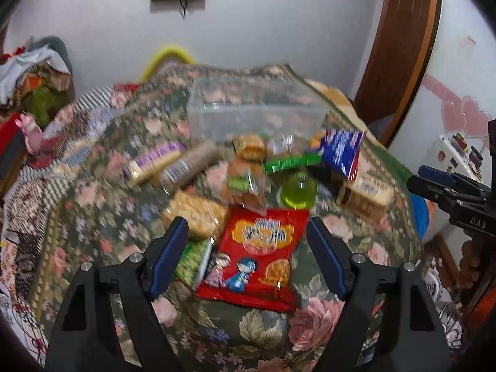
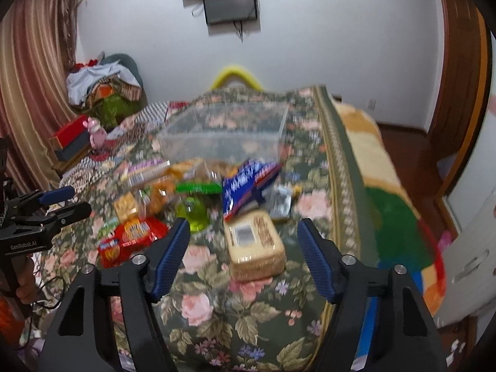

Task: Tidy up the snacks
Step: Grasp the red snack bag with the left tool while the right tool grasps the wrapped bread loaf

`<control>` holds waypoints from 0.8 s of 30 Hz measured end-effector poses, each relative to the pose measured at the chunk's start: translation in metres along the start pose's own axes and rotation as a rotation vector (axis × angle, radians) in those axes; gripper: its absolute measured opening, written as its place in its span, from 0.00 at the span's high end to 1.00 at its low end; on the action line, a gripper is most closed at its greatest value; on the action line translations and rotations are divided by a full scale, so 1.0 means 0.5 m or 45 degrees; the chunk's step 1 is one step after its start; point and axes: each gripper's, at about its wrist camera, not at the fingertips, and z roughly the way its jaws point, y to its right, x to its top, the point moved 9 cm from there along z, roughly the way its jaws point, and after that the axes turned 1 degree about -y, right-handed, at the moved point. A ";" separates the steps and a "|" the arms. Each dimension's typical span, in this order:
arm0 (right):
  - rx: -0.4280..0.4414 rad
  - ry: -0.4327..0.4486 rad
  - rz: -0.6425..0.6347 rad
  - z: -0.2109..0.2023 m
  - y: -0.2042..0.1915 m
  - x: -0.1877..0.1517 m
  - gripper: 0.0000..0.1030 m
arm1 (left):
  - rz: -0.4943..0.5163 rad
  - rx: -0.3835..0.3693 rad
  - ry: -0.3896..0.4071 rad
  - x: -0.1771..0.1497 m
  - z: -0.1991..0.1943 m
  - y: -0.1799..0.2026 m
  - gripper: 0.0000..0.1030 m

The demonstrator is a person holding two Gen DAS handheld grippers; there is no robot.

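Observation:
A pile of snack packs lies on a floral bedcover (image 1: 254, 334) in front of a clear plastic bin (image 1: 257, 108), which looks empty in the right wrist view (image 2: 223, 130). My left gripper (image 1: 248, 232) is open and empty above a red snack bag (image 1: 263, 248). My right gripper (image 2: 243, 232) is open and empty, with a tan cracker pack (image 2: 254, 245) between its fingers. A blue bag (image 2: 245, 186), a green jelly cup (image 2: 192, 214) and a red bag (image 2: 133, 235) lie behind. The right gripper also shows at the left wrist view's right edge (image 1: 443, 186).
A yellow noodle pack (image 1: 198, 214), a purple bar (image 1: 152, 164) and a brown tube (image 1: 189, 161) lie left of the pile. The bed's right edge (image 2: 344, 186) drops to a colourful blanket (image 2: 396, 217). Clutter and a curtain (image 2: 31, 93) stand at the left.

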 end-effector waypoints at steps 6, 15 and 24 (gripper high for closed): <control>0.051 -0.093 0.030 0.042 0.005 -0.022 0.41 | -0.007 -0.058 -0.114 -0.025 0.067 0.008 0.24; 0.080 -0.143 0.034 0.083 0.008 -0.028 0.49 | -0.033 -0.111 -0.226 -0.044 0.140 0.012 0.24; 0.061 -0.153 -0.005 0.109 0.011 -0.016 0.49 | -0.088 -0.149 -0.309 -0.058 0.203 -0.007 0.24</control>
